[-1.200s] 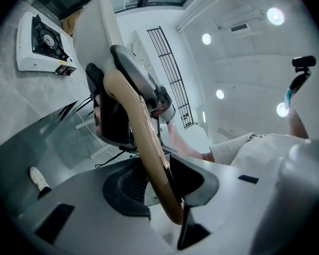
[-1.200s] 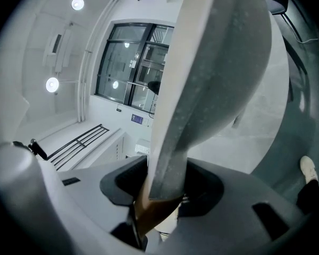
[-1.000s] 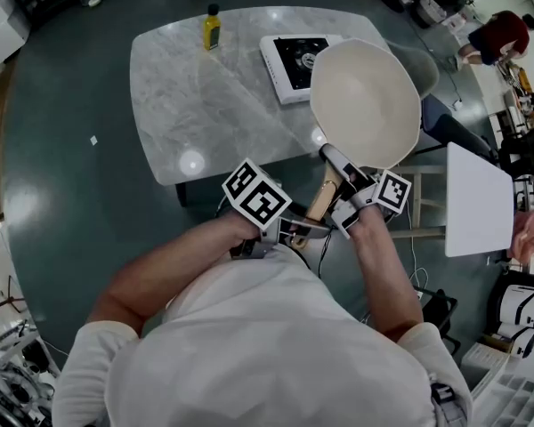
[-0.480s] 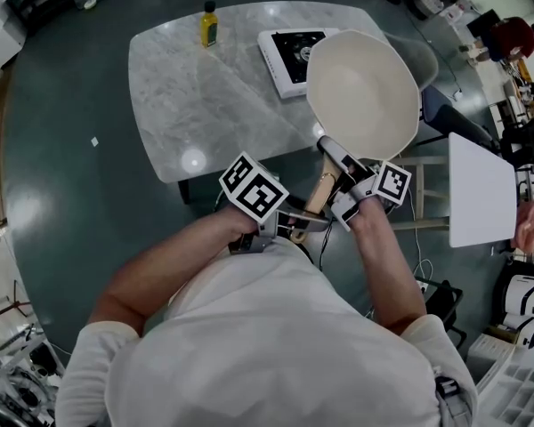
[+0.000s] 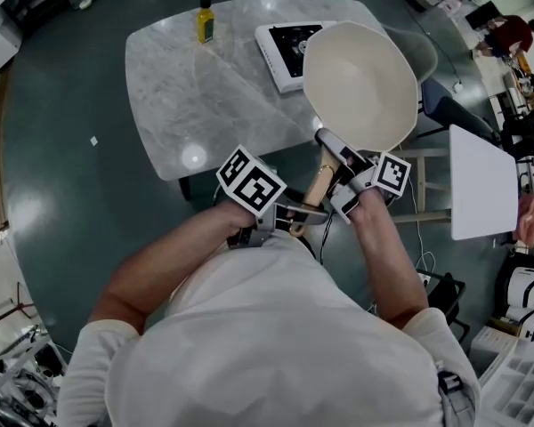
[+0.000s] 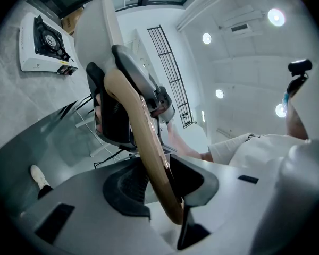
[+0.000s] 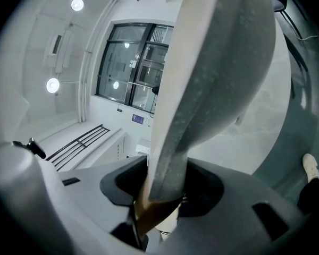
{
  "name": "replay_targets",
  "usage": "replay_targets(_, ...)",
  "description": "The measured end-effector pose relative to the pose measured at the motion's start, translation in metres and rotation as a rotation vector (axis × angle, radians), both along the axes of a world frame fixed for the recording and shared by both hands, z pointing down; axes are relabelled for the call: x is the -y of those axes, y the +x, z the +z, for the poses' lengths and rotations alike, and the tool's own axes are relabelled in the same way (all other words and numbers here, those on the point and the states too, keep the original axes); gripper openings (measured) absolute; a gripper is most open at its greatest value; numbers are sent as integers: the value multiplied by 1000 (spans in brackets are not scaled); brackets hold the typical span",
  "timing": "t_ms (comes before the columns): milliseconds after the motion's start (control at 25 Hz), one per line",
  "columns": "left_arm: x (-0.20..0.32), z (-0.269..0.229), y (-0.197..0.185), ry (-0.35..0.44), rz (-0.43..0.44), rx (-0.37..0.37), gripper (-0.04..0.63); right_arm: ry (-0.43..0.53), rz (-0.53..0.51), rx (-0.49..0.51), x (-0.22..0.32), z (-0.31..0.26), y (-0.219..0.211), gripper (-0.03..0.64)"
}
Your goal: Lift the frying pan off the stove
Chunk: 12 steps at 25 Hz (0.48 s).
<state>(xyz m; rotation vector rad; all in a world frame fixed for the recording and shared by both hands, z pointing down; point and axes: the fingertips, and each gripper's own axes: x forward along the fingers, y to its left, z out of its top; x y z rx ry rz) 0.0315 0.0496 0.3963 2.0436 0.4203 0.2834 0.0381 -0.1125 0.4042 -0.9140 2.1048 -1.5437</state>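
In the head view we see the frying pan (image 5: 360, 83) at 1 o'clock, held up in the air. Its cream bowl overlaps the right edge of the stove (image 5: 289, 47), which sits on the grey marble table (image 5: 187, 96). A yellow bottle (image 5: 204, 20) stands at 10 o'clock from the stove. The floor (image 5: 53, 167) is dark teal and glossy, and a white side table (image 5: 485, 185) lies at 3 o'clock. The left gripper (image 5: 295, 216) and the right gripper (image 5: 336, 157) both sit on the wooden handle (image 5: 319, 189).

In the left gripper view we find its jaws clamped on the handle's lower end. The stove lies bare on the table at 10 o'clock, and round ceiling lights (image 6: 276, 17) glow at 1 o'clock.

In the right gripper view we find its jaws clamped where the pan's grey neck meets the handle. Tall windows (image 7: 130, 70) stand at 11 o'clock.
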Motion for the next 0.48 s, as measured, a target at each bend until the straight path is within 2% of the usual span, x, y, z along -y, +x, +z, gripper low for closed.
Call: replay_targets(480, 7, 5, -6, 0, 6, 0, 130, 3, -5, -6, 8, 5, -7, 176)
